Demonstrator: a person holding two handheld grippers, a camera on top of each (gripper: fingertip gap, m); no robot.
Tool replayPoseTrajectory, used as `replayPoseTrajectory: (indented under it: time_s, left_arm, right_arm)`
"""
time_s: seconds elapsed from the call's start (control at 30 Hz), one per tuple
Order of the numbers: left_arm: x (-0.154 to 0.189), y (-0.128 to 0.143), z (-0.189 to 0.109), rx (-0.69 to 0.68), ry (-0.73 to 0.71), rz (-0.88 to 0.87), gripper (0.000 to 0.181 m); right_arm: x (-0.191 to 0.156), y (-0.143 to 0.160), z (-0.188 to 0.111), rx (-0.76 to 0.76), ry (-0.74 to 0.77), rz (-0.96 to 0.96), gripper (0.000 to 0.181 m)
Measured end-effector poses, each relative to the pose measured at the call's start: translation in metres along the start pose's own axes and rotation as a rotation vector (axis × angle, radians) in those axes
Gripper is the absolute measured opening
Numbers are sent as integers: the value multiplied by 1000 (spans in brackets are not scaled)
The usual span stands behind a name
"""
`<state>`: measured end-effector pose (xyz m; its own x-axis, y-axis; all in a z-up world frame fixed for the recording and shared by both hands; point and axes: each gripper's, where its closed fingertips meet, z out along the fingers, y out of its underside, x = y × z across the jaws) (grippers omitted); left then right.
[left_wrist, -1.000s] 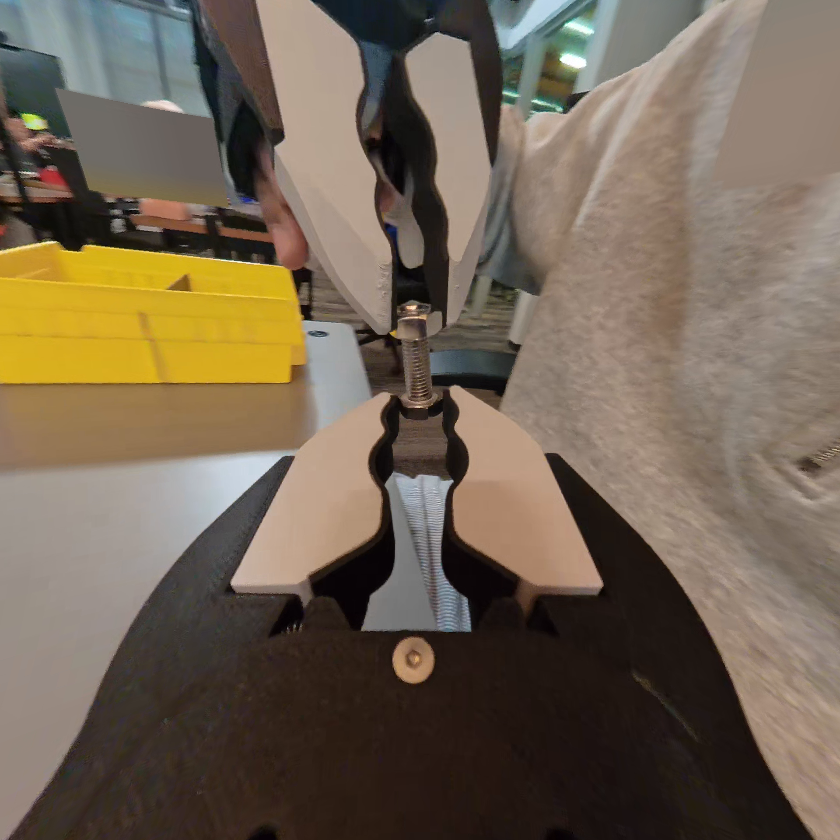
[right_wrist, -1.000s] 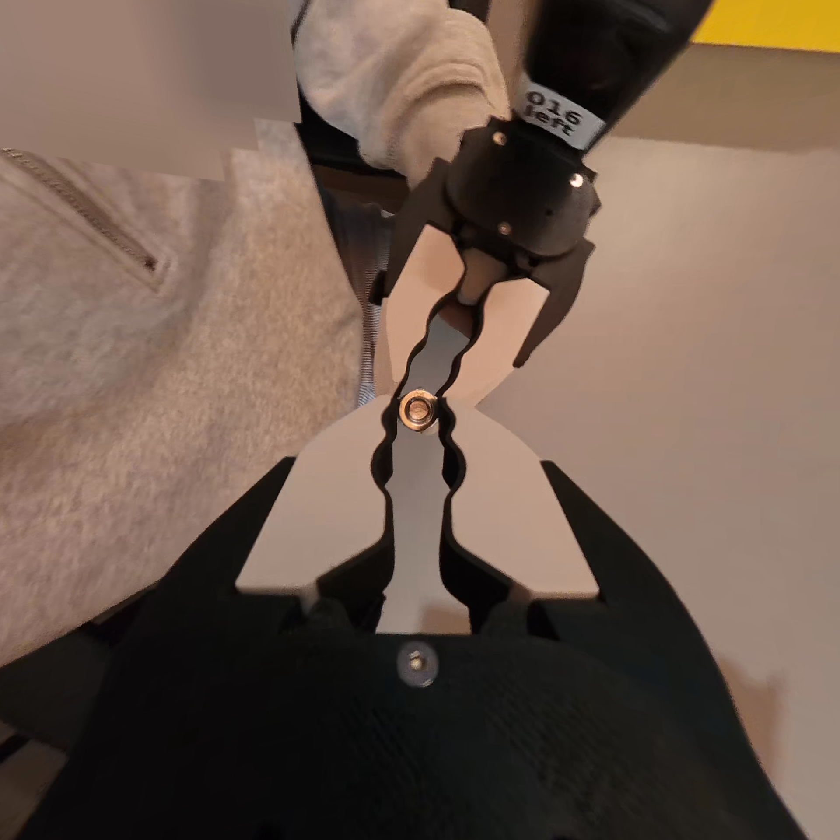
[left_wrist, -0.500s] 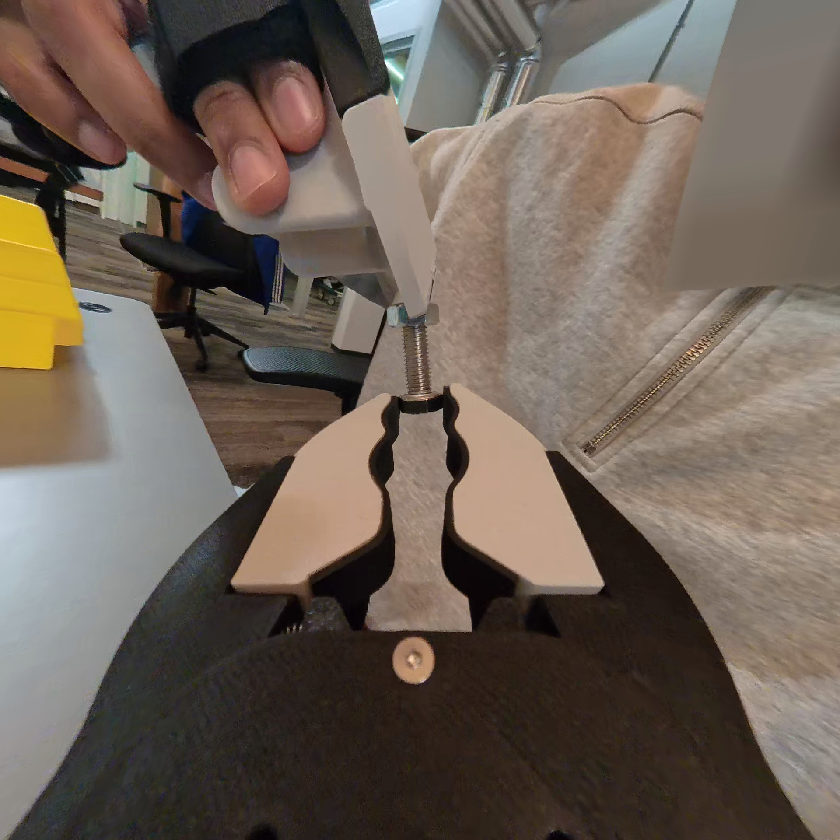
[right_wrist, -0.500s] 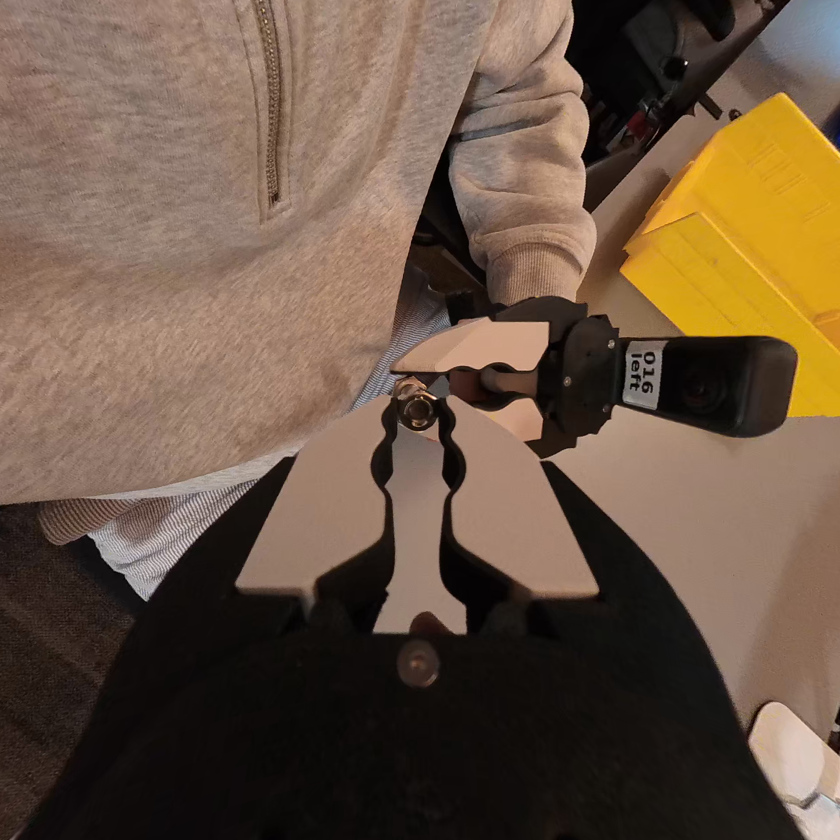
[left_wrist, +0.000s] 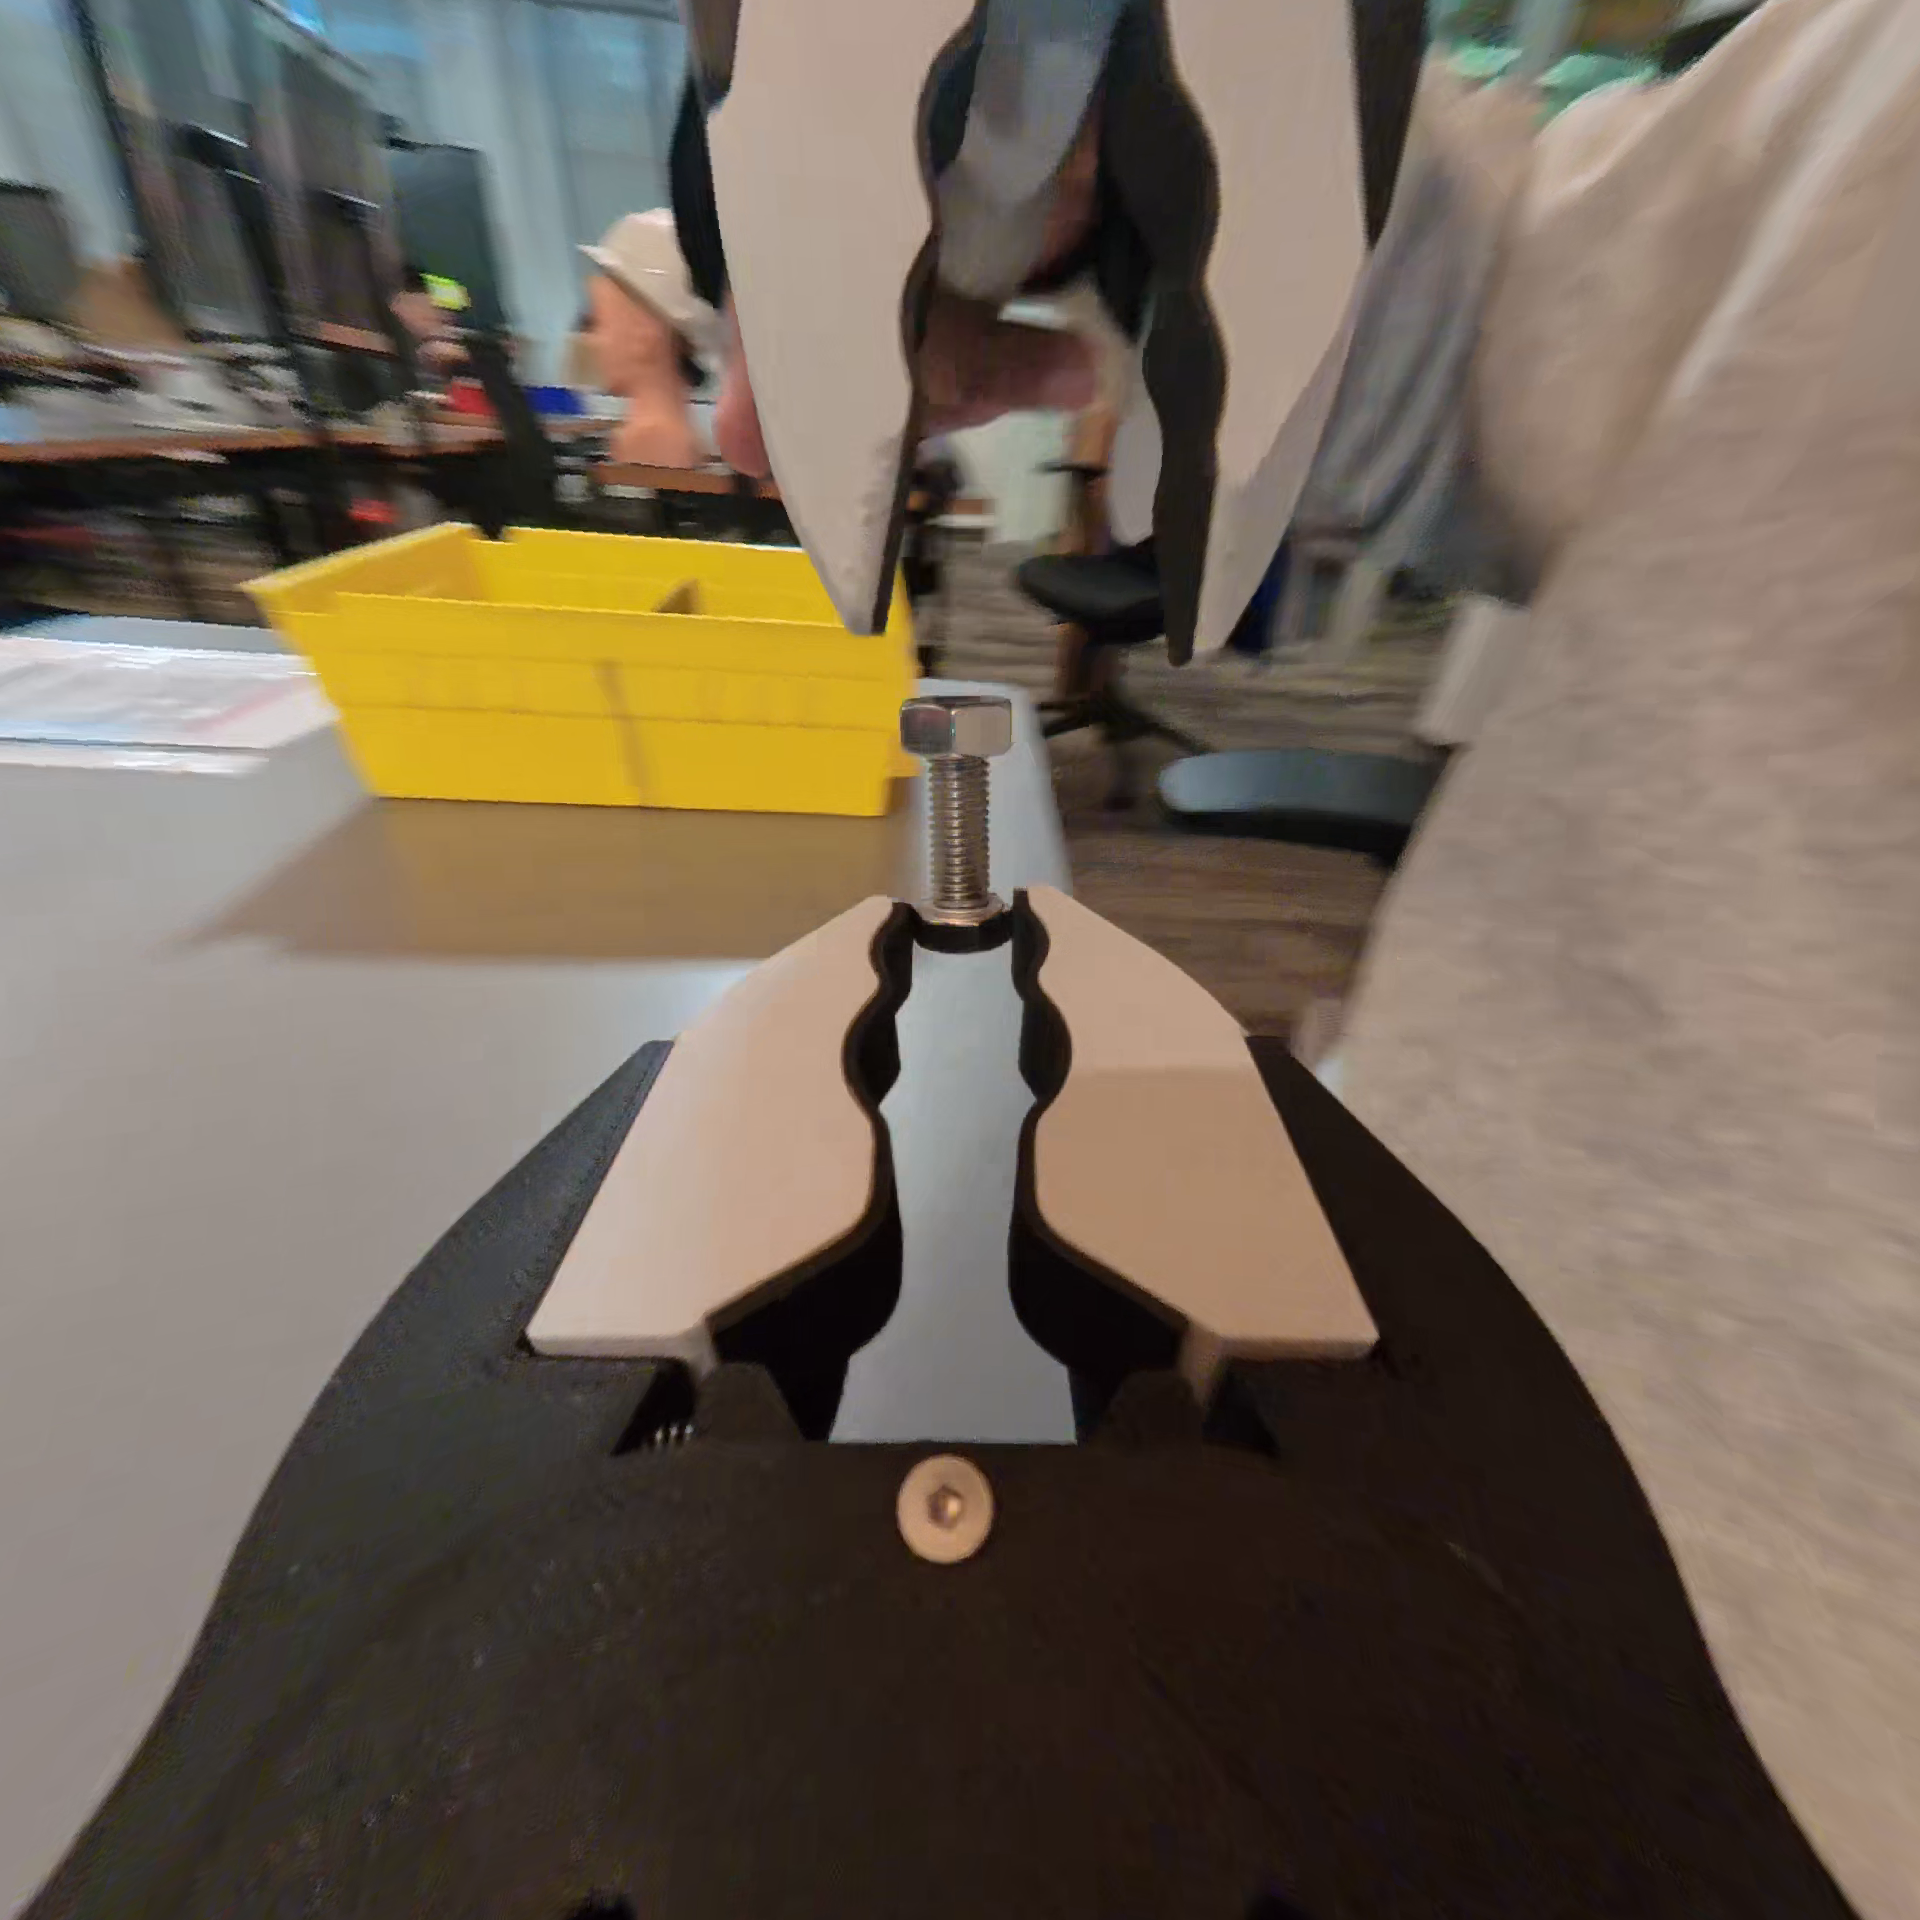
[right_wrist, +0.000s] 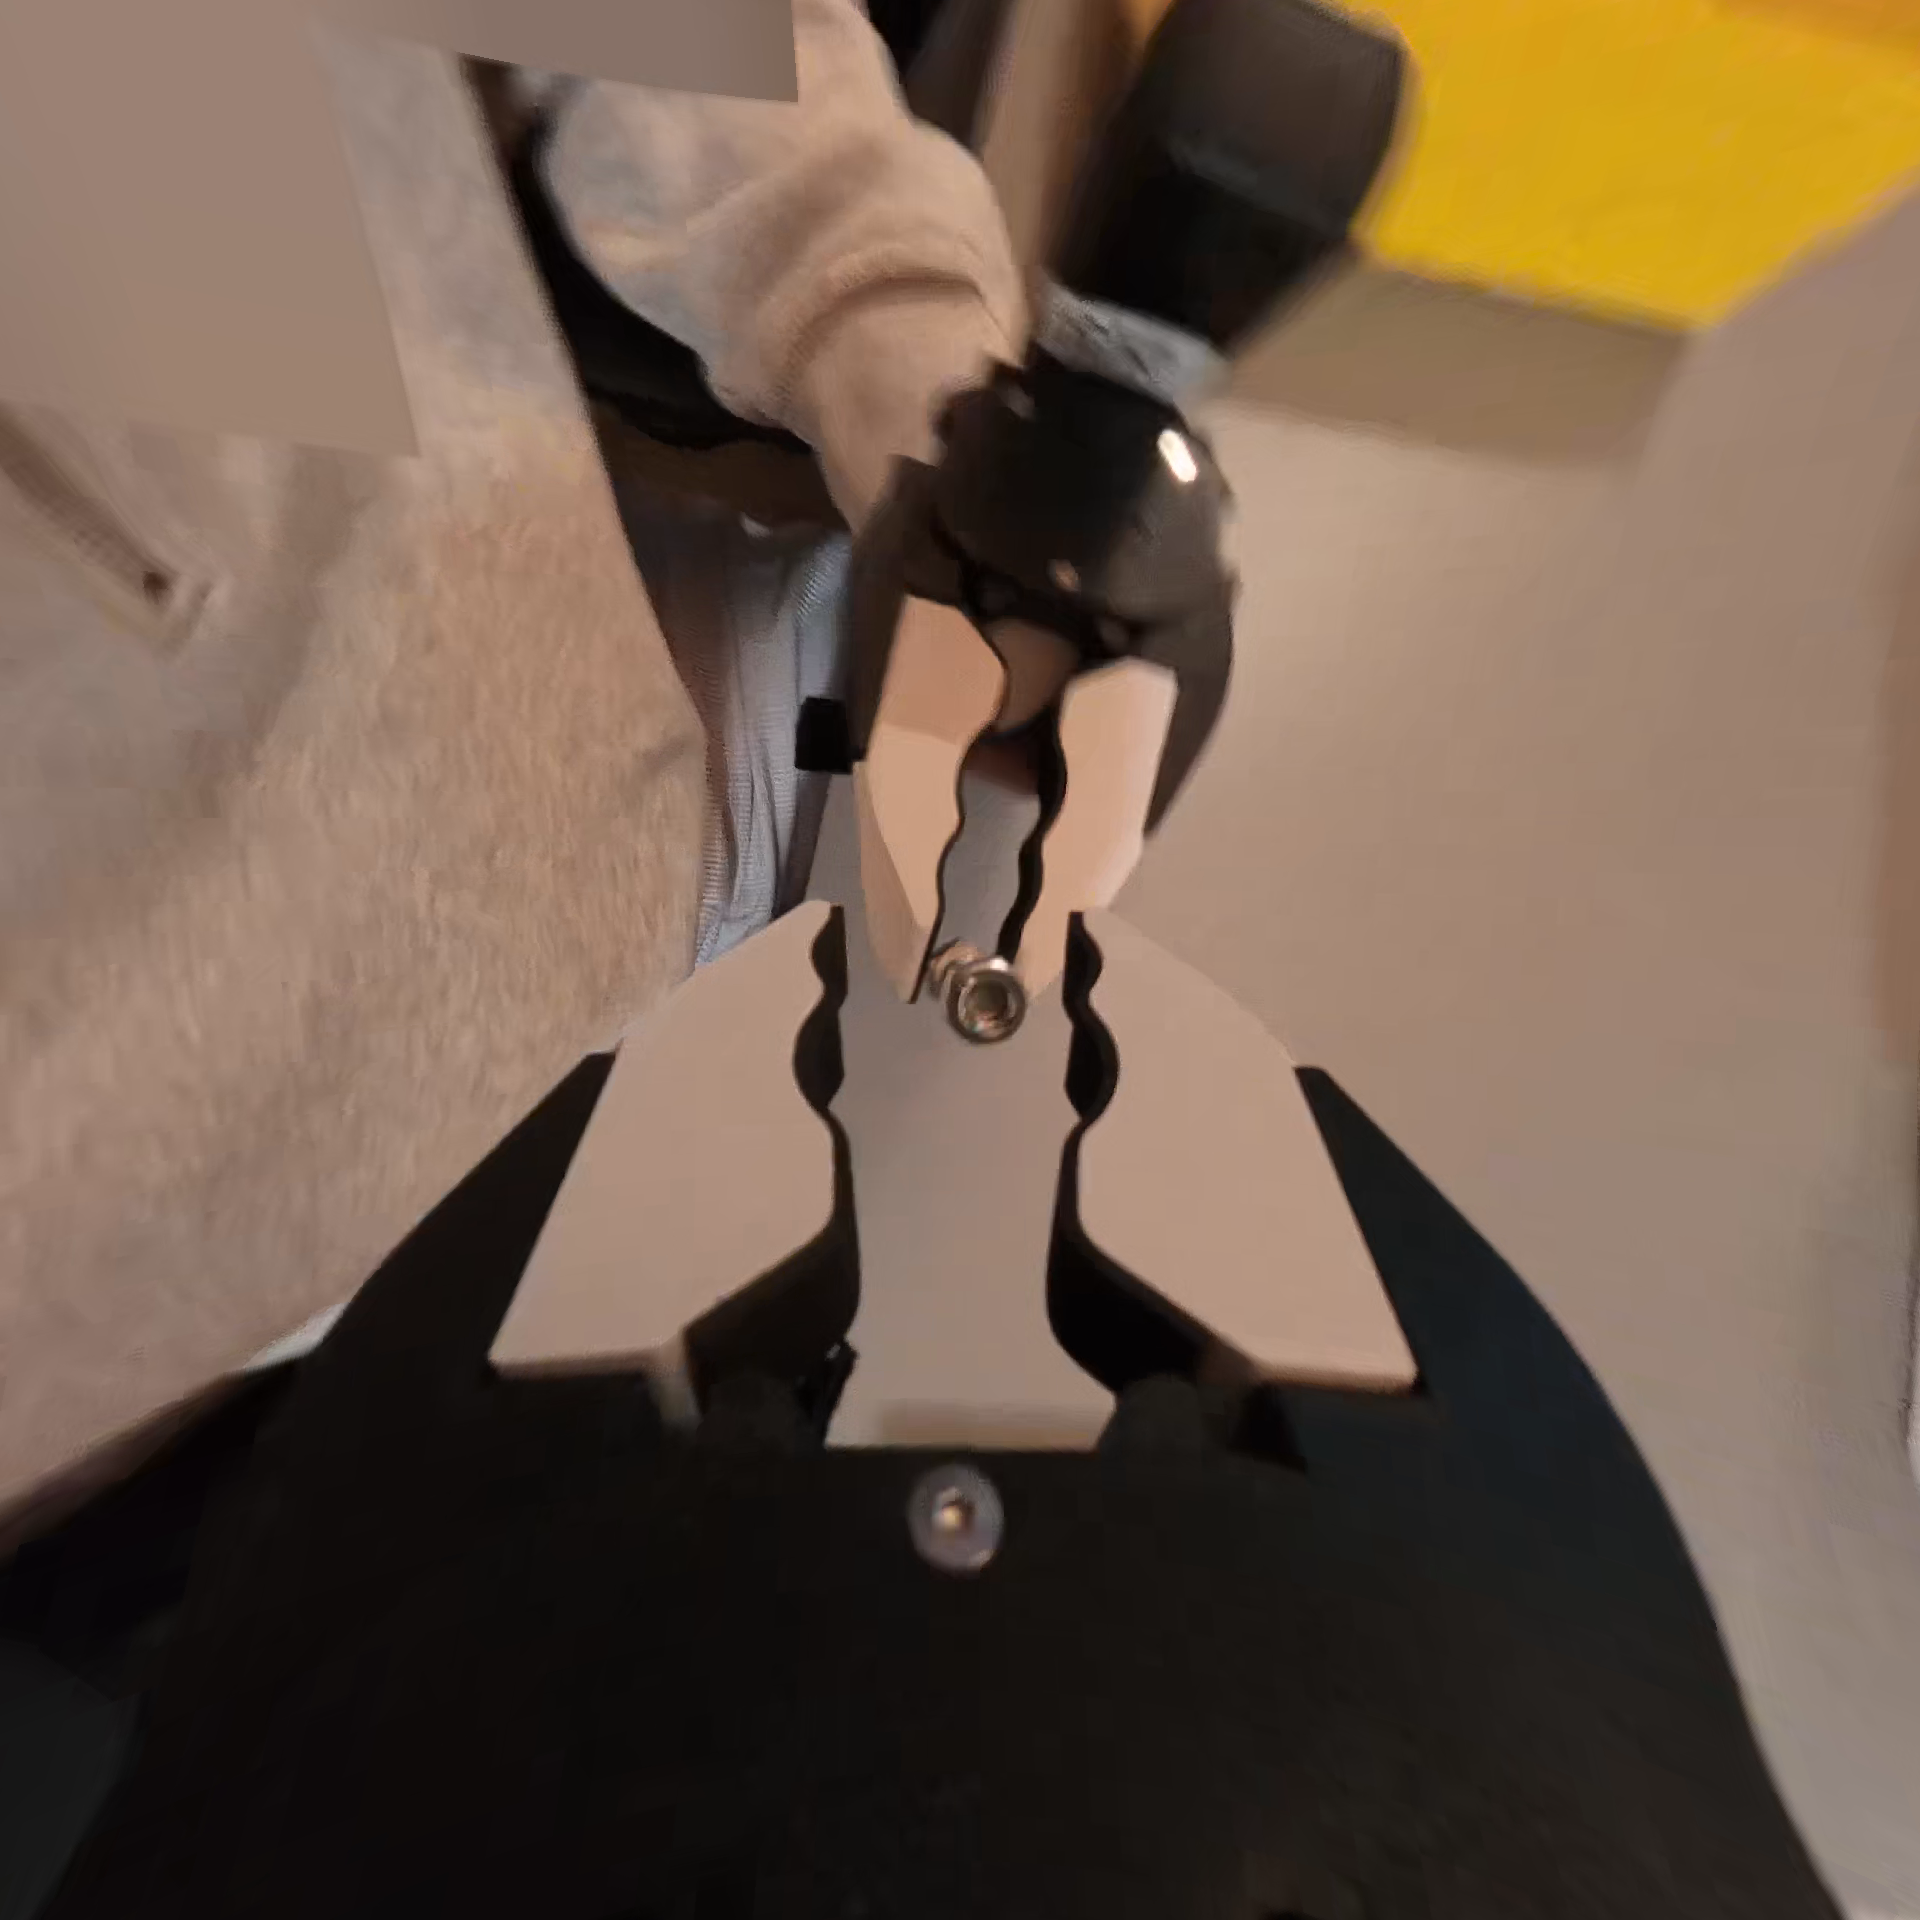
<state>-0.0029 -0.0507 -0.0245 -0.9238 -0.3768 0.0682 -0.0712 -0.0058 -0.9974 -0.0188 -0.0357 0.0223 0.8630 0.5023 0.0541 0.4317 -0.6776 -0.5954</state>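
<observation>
My left gripper (left_wrist: 958, 920) pinched the stiff, slippery hex bolt's (left_wrist: 956, 810) nut; right gripper (right_wrist: 956, 925) hung open above its head.

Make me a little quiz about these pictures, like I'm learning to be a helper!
1. True or false: the right tool is gripping the bolt.
2. Which end of the bolt points up? A) the hex head B) the threaded tip
3. What colour is the bin on the table?

Key
1. False. It hangs open just above the head; the left tool holds the bolt's lower end.
2. A
3. Yellow
</observation>
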Motion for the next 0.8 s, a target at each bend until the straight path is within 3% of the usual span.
replayPoseTrajectory:
  time_s: [0.07, 0.17, 0.27, 0.4, 0.8]
  left_arm:
    - [-14, 2, -1, -32, -129, 101, 20]
    - [-24, 2, -1, -64, -241, 165, 19]
    - [-29, 4, -1, -85, -300, 189, 19]
    - [-33, 5, -3, -87, -312, 172, 19]
    - [-32, -2, -4, -56, -313, 168, 19]
  right_arm:
    - [13, 7, 2, -85, 38, 210, 41]
    - [28, 3, 2, -57, 135, 309, 24]
    - [31, 13, 3, -138, 174, 358, 34]
    - [31, 26, 6, -205, 215, 396, 33]
    - [33, 24, 8, -171, 204, 422, 19]
